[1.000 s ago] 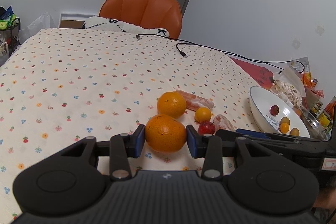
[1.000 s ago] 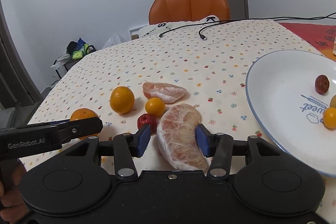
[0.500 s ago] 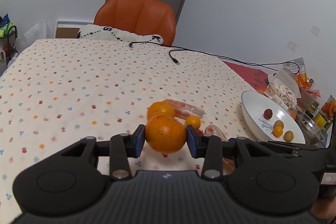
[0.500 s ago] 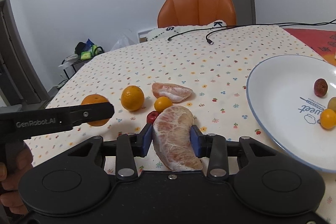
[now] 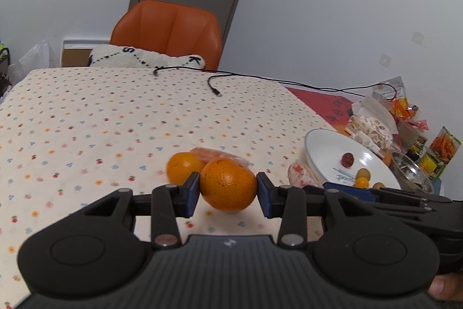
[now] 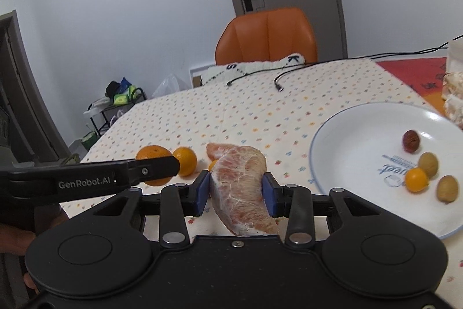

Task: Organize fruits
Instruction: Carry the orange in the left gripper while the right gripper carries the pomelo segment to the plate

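Orange-skinned citrus, one large orange (image 5: pixel 228 184), clamped between the blue pads of the left tongs (image 5: pixel 228 188) and now raised off the counter (image 5: pixel 86 118); a second ago it sat low on the cloth. Peeled pomelo segment (image 6: pixel 241 187), pink and veined, likewise lifted, clamped in the right tongs (image 6: pixel 235 190) after those closed on it.

Both items read as picked and ready for transfer to the white plate (image 6: pixel 347 164), which is the landmark here. Plate holds one red fruit (image 6: pixel 411 141), two olive-brown ones and one small orange one (image 6: pixel 416 179).

Left of the plate on the counter: a smaller orange (image 6: pixel 185 160), a second pomelo segment (image 6: pixel 220 149), and a small orange fruit mostly hidden behind the held segment.

Room: near half of the plate is bare. Plate's near rim stands between the right tongs and the bare patch, so the segment should clear it. Packets and a metal dish (image 5: pixel 411 173) crowd the plate's far side. Left tongs lie left of the right pair, so their paths may cross.
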